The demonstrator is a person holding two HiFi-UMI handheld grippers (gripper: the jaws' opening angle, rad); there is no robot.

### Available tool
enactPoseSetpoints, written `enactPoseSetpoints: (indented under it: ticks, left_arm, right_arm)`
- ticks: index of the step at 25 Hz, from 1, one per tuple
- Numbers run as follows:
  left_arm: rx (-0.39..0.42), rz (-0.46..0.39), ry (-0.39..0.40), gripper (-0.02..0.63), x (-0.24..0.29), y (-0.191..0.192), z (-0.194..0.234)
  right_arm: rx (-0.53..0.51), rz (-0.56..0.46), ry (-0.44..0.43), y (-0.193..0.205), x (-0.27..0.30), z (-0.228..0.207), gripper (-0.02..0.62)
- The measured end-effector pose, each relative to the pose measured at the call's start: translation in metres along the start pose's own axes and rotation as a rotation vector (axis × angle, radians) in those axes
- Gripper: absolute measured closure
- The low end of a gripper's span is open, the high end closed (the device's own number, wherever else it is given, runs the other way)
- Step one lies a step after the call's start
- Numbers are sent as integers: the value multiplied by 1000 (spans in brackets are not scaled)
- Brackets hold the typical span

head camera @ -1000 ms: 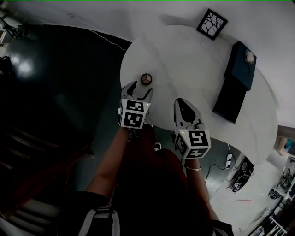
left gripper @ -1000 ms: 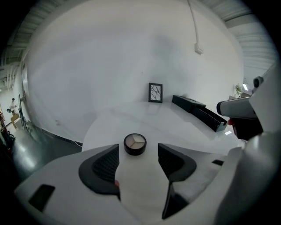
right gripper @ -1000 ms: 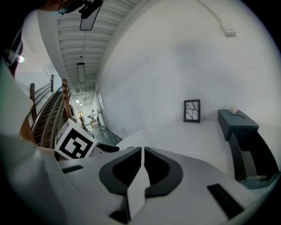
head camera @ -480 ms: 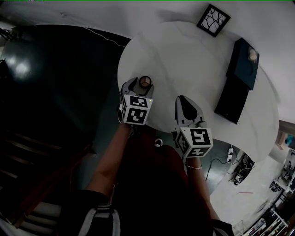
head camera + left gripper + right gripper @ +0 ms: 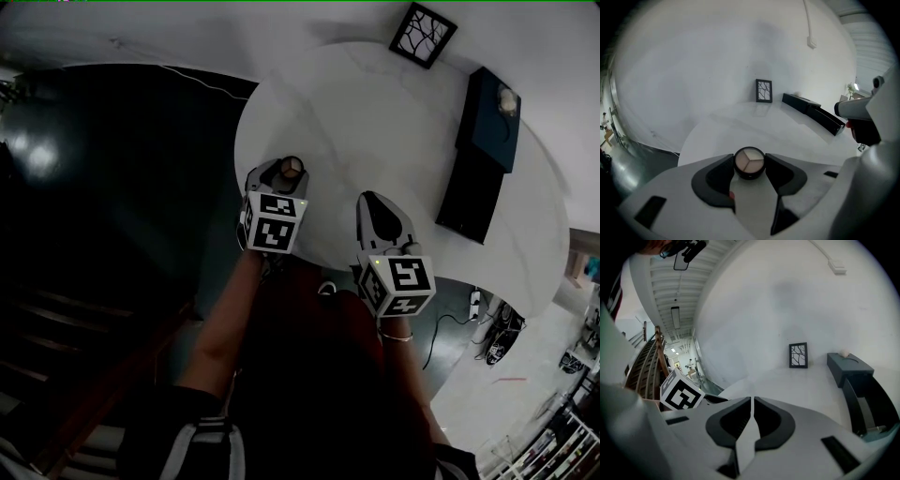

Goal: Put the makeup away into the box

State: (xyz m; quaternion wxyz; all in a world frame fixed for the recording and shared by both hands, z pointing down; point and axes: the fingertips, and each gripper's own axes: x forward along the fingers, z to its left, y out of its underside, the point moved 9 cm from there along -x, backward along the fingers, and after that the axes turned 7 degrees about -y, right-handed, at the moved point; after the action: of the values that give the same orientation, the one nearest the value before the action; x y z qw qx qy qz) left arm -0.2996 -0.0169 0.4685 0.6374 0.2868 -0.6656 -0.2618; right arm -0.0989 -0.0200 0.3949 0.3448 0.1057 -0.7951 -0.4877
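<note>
A small round eyeshadow compact [image 5: 292,167] [image 5: 749,162] with three pale shades lies near the front left edge of the white round table [image 5: 375,112]. My left gripper [image 5: 282,174] [image 5: 750,165] reaches down around it. Its jaws have just been closing, and both pads touch the compact's sides. My right gripper [image 5: 371,201] [image 5: 753,401] hovers over the table's front edge, shut, with nothing between its fingers. The dark makeup box [image 5: 487,122] [image 5: 862,390] stands open at the table's right side, far from both grippers.
A black-framed picture [image 5: 423,34] [image 5: 764,90] [image 5: 798,355] leans against the wall at the table's back. A small pale object [image 5: 507,97] sits on the box's far part. Dark floor lies to the left; cables lie on the floor at the lower right.
The compact lay just ahead of the left gripper's jaws; now the gripper has moved forward and the compact sits between them. The right gripper has hardly shifted.
</note>
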Motion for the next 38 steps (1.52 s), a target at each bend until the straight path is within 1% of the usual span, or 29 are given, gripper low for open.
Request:
enactPoseSetpoints:
  ticks: [6,12,16,21,29,33,38]
  left_arm:
    - [49,-11,38,376,0,-14,-7]
    - [104,-53,97,376,0,-33,-27]
    - [148,-69,153,376,1,-45,-43]
    - [196,-90,243,376,6,-57,-66]
    - [312,-127,388,376,8,-76,-115]
    - [366,-149,439,376,3,-84,-138]
    - [428,-168,485,377,0,-93,-170]
  right_arm:
    - [15,-19,43,-3,-5,-2,578]
    - [33,-42,93,-3,-13,-6,578]
    - [47,-60,136,-5,-21,-10,578]
    - [66,-82,199,-4,-33,-17,578]
    - [130,-124,346,9,-69,-27,578]
    - [157,-138,406,14,-88,-33,578]
    - [180,-159,454,20,-111,-42,578]
